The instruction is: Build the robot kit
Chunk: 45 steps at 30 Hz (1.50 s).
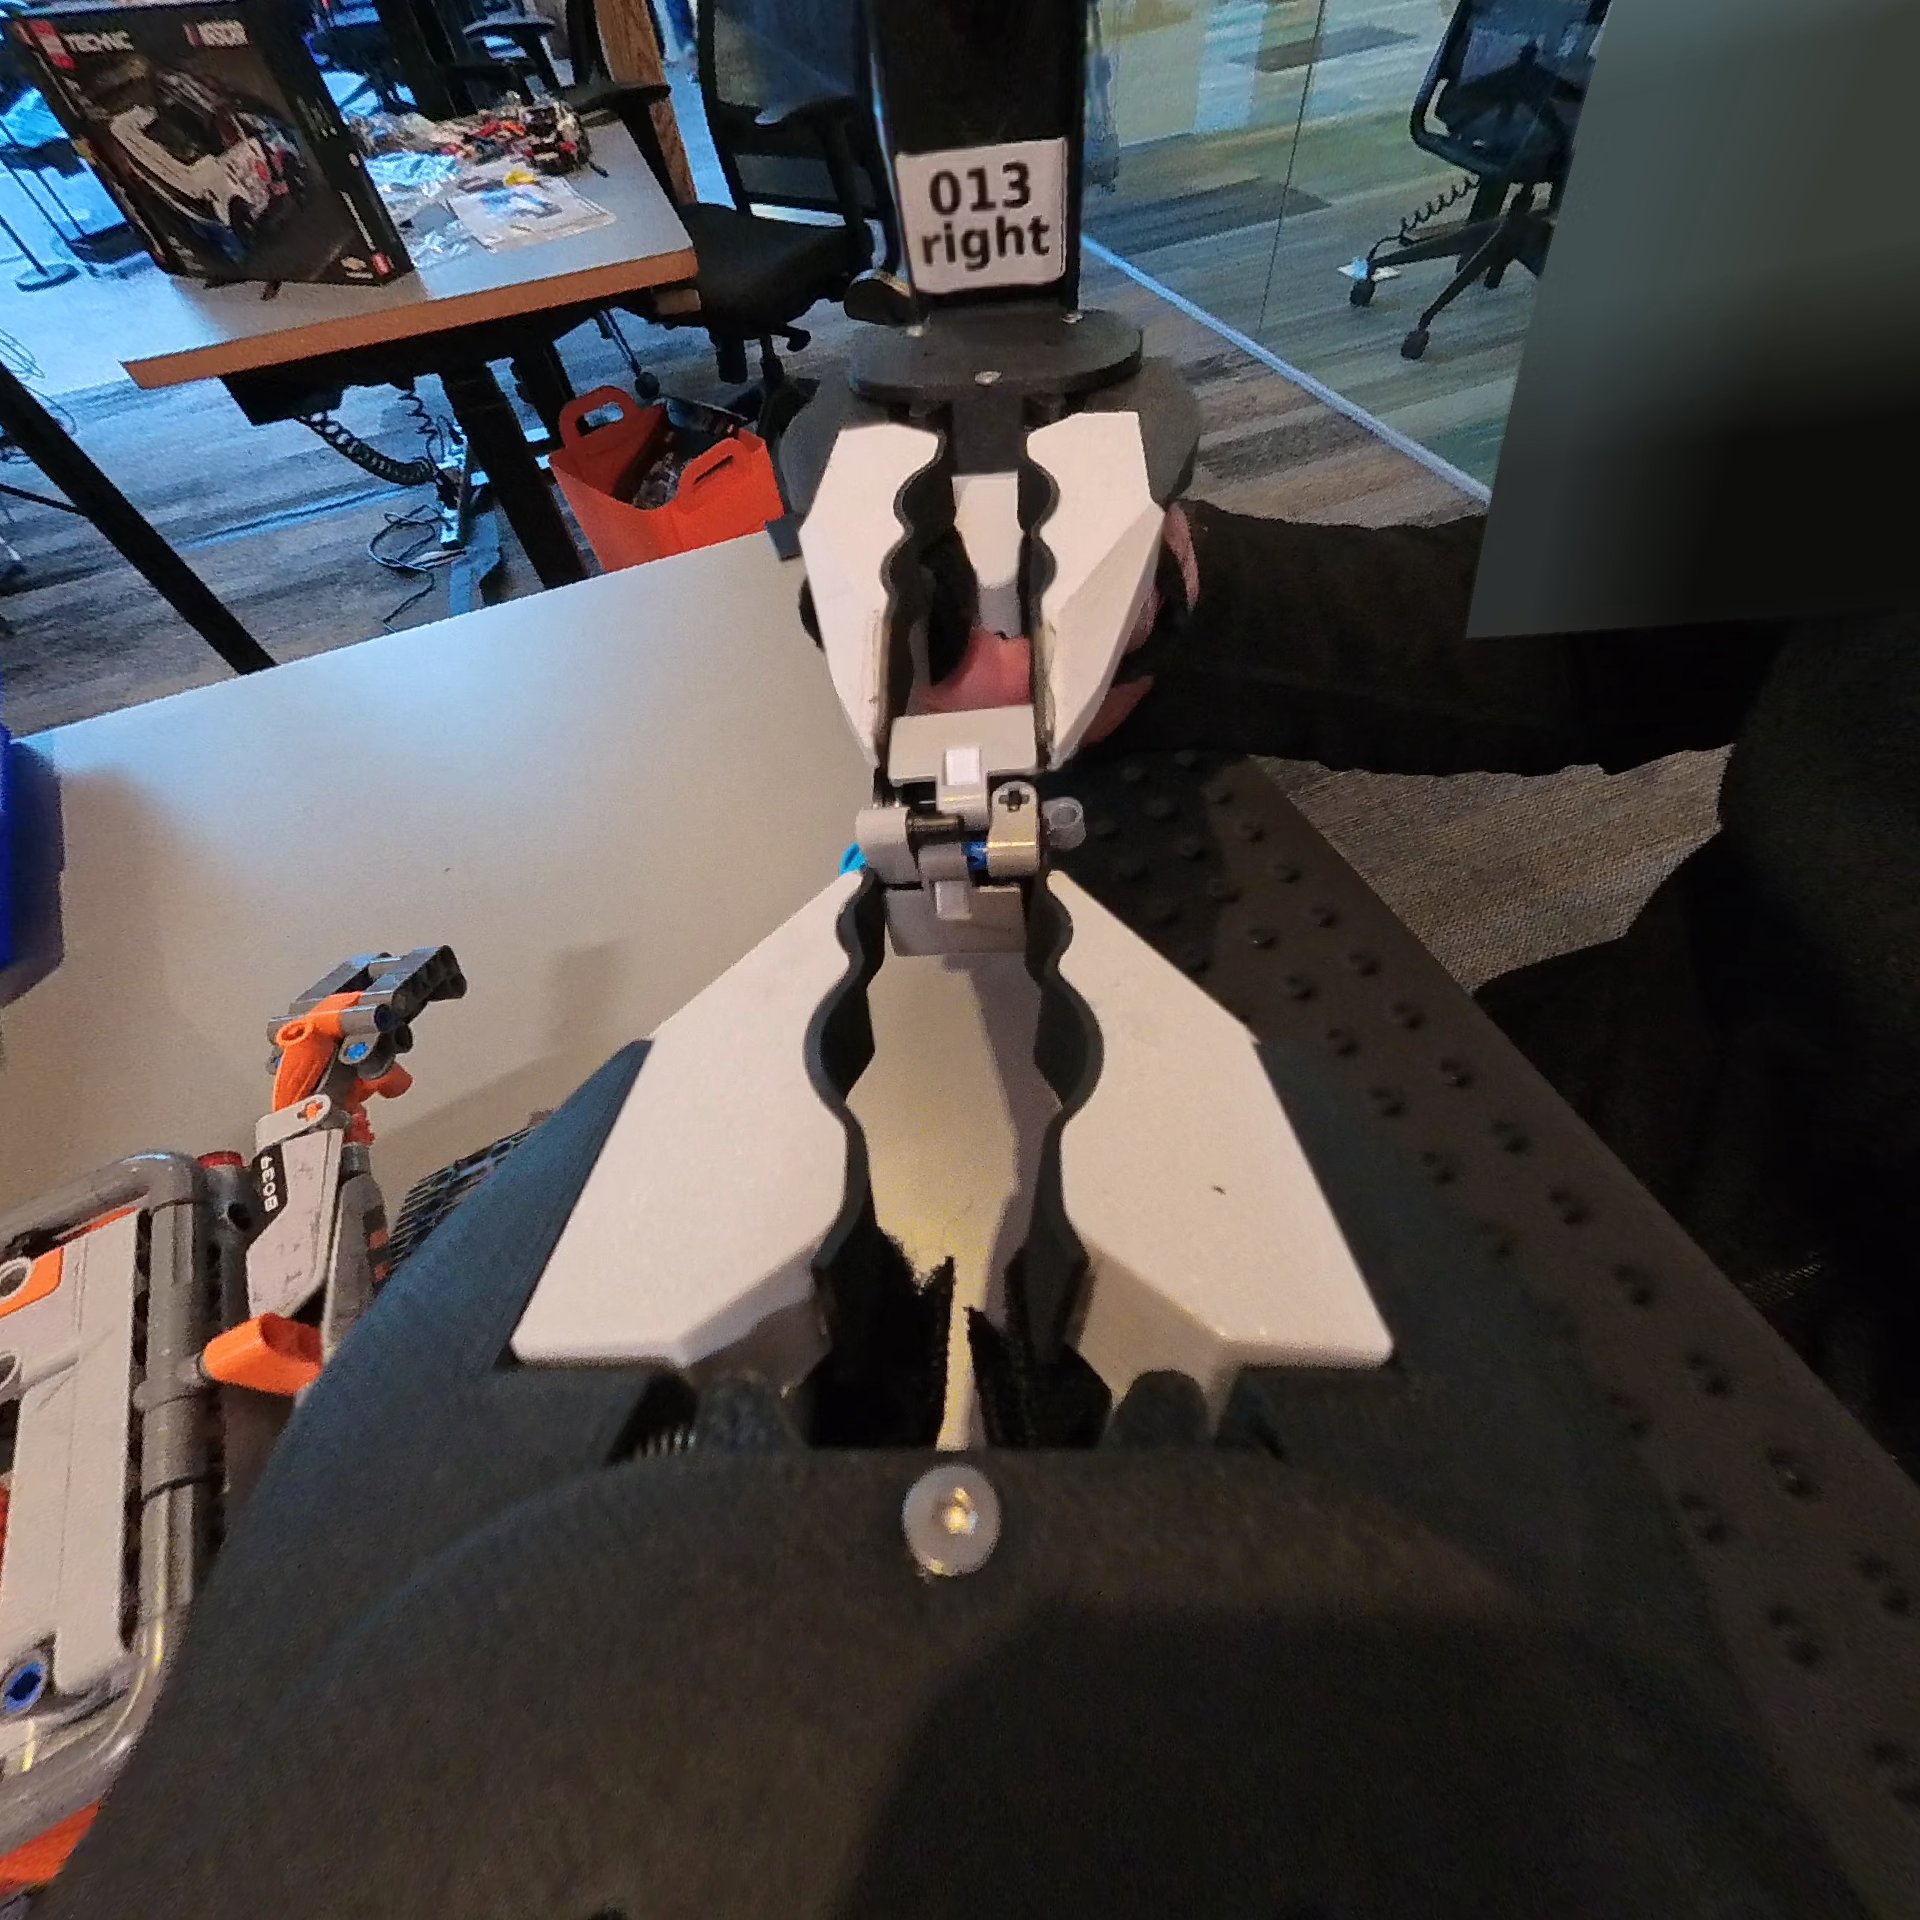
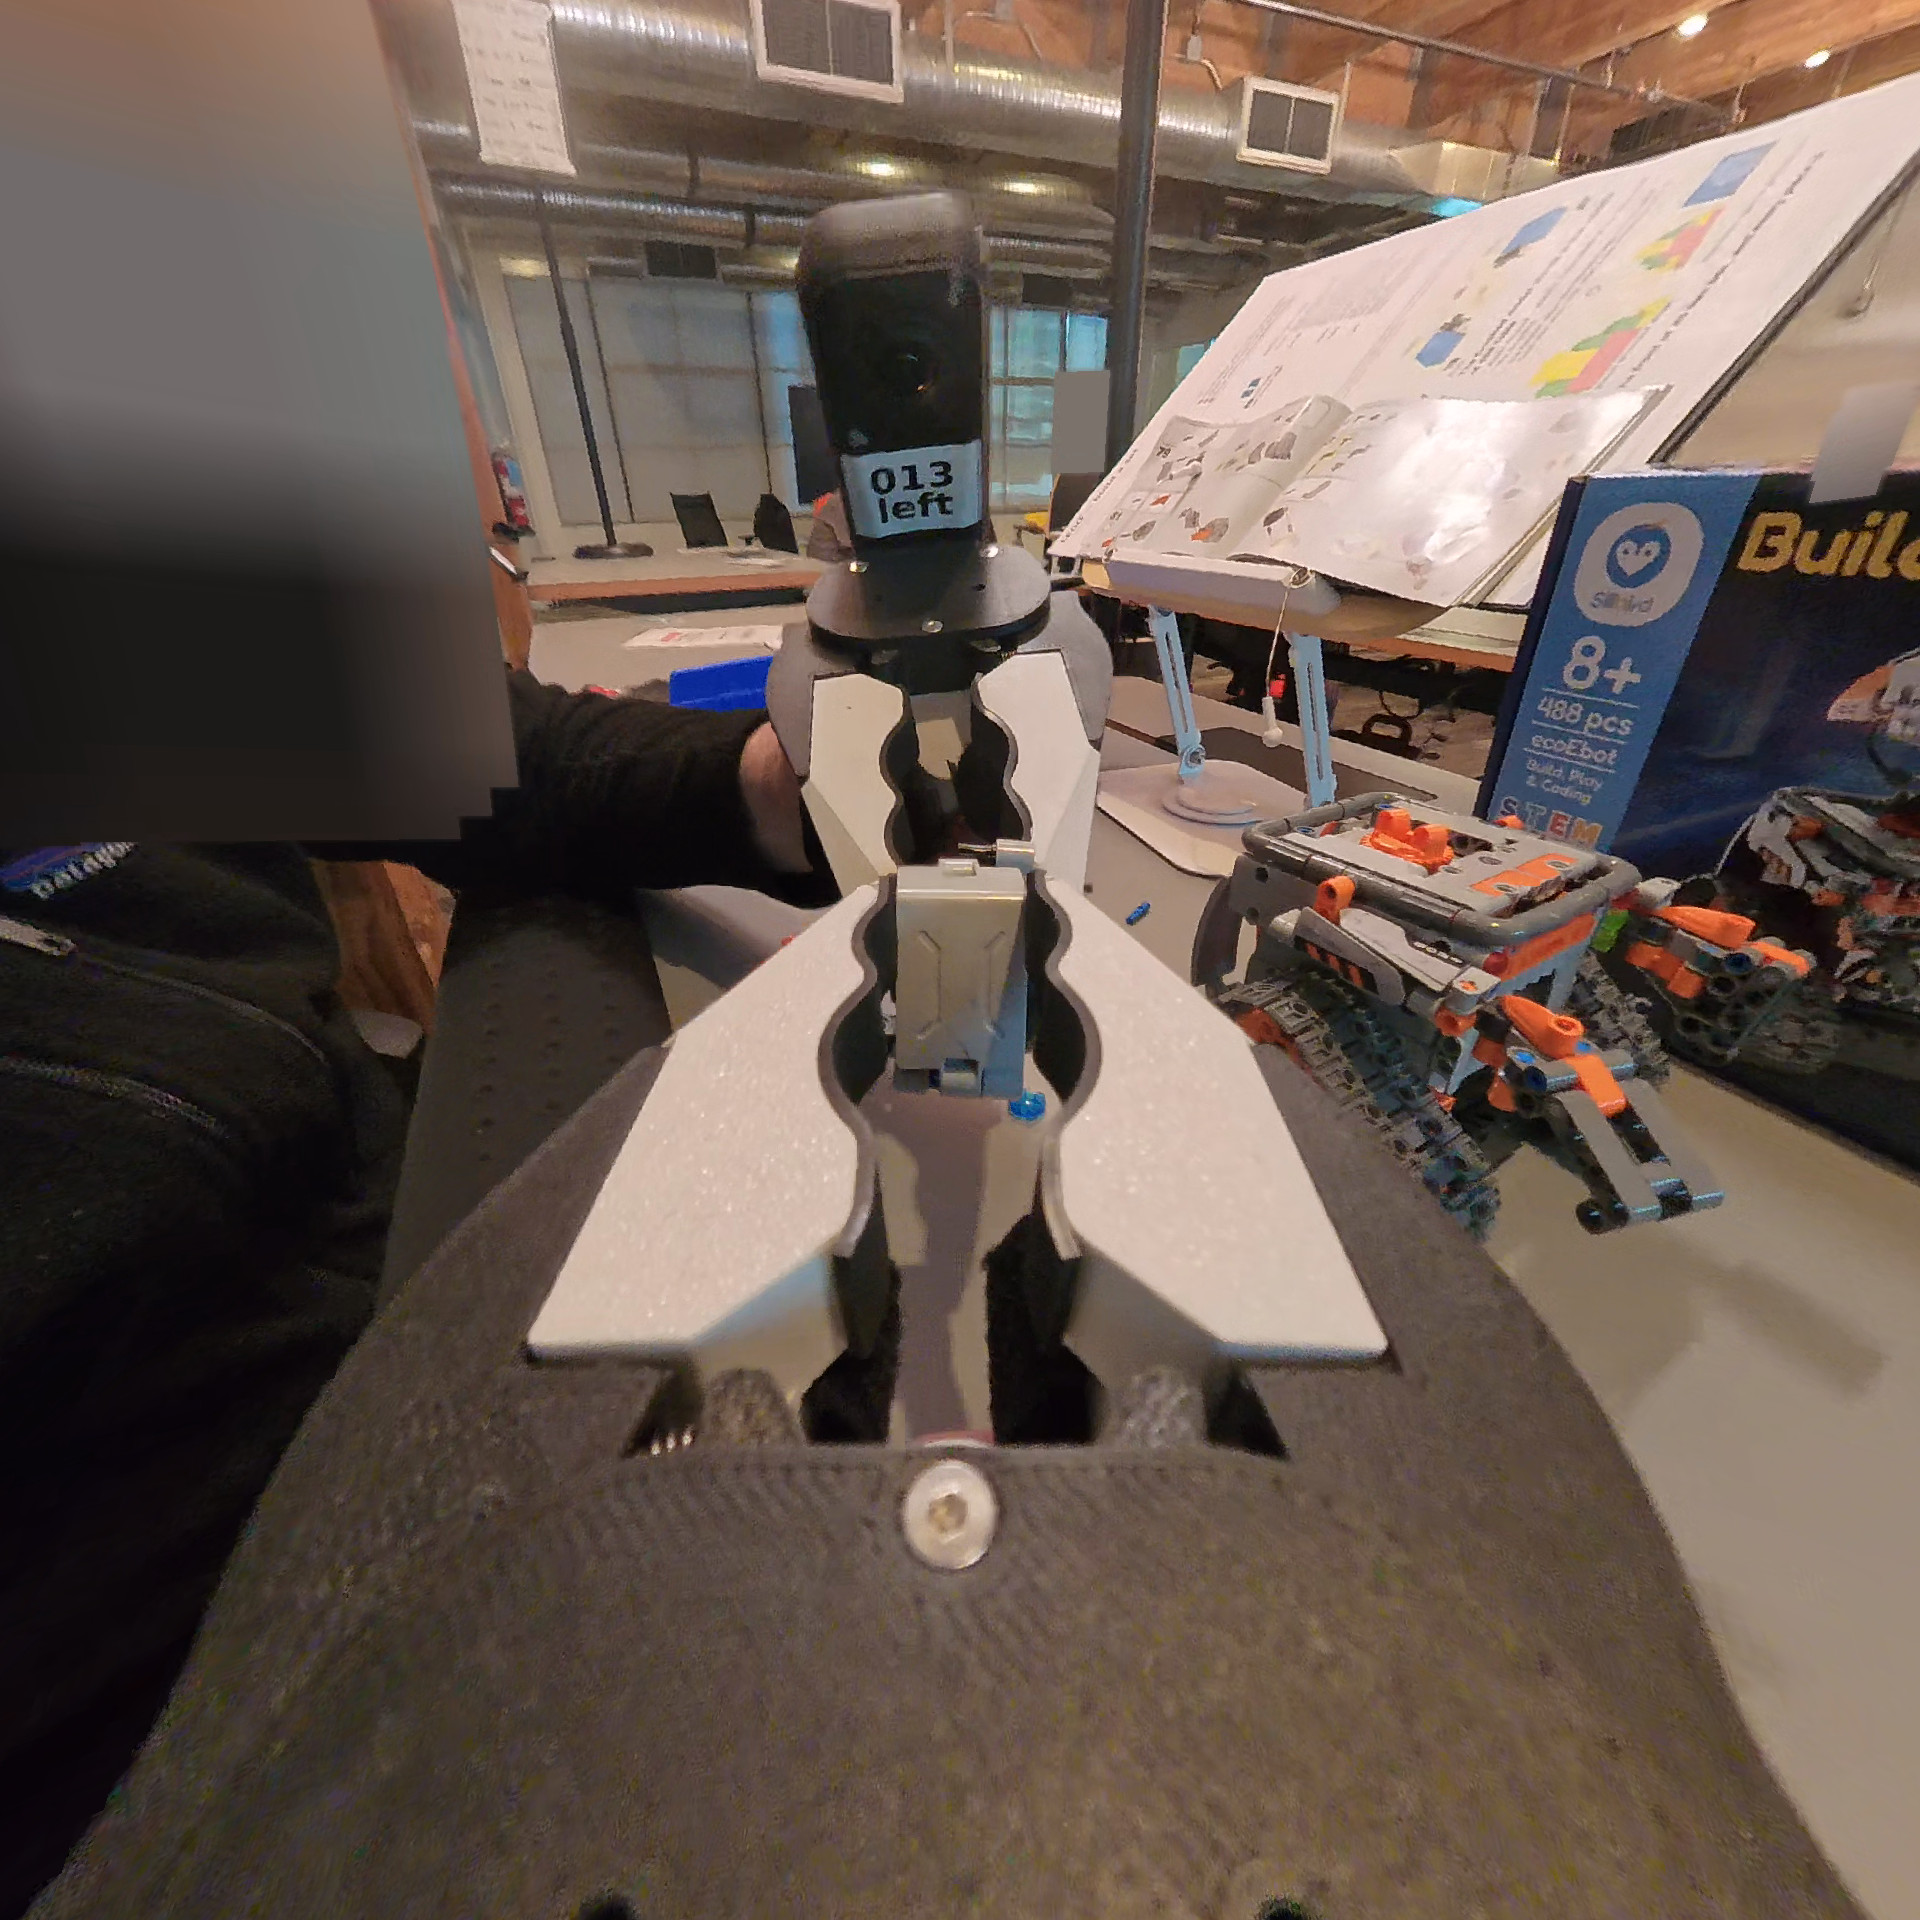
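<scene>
While our left gripper (image 1: 954, 883) and right gripper (image 2: 961, 935) meet tip to tip above the pale table (image 1: 436, 748), both clamped on one small grey brick assembly (image 1: 961, 831), the orange-and-grey tracked brick robot (image 2: 1455, 966) stands nearby.

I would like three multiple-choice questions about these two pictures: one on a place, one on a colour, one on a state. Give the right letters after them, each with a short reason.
1. Where is the tracked brick robot in the right wrist view?
A. right of the grippers
B. left of them
C. on the floor

2. What colour is the small brick assembly held between the grippers?
A. red
B. mostly grey
C. yellow

3. How is the left gripper?
A. wide open
B. lying on the table
C. shut on the assembly

Key: 1 A, it stands on the white table at the right. 2 B, grey with a small blue pin. 3 C, its fingers clamp the grey piece; the right gripper grips it too.
</scene>
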Available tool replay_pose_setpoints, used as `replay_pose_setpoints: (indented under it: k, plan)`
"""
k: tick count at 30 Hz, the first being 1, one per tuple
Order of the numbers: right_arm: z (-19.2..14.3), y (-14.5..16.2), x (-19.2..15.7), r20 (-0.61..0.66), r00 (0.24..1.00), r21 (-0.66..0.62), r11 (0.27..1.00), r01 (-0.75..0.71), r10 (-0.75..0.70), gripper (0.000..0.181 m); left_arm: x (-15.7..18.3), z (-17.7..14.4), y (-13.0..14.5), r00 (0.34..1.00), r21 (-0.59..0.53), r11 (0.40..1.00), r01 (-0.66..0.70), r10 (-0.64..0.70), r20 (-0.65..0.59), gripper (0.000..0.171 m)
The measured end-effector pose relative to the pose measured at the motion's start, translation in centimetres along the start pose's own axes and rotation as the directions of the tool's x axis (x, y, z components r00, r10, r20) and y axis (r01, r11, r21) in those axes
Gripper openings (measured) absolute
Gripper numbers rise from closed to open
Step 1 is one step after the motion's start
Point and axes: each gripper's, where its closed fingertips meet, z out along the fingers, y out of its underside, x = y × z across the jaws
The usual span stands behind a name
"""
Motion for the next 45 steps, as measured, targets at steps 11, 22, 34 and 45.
replay_pose_setpoints:
  k: [11, 22, 34, 45]
  plan:
    - [-0.6, -0.4, 1.0, -0.043, 0.998, 0.055, 0.998, -0.033, 0.035, 0.022, -0.3, 0.0, -1.6, 0.996, 0.164, 0.982, 0.088, -0.085, -0.026, 0.034]
    - [-0.9, -0.7, 1.1, -0.045, 0.998, 0.079, 0.996, -0.039, 0.043, 0.022, -0.8, -0.1, -1.8, 0.993, 0.201, 0.972, 0.119, -0.118, -0.014, 0.026]
    - [-0.5, -0.8, 0.5, -0.019, 0.999, 0.072, 0.997, -0.034, 0.035, 0.021, -0.5, 0.2, -1.5, 0.994, 0.132, 0.986, 0.103, -0.097, -0.051, 0.026]
    - [-0.2, -0.8, -0.3, 0.007, 1.0, 0.059, 0.998, 0.027, -0.028, 0.021, 0.1, 0.7, -1.0, 0.995, 0.099, 0.993, 0.071, -0.064, -0.071, 0.026]
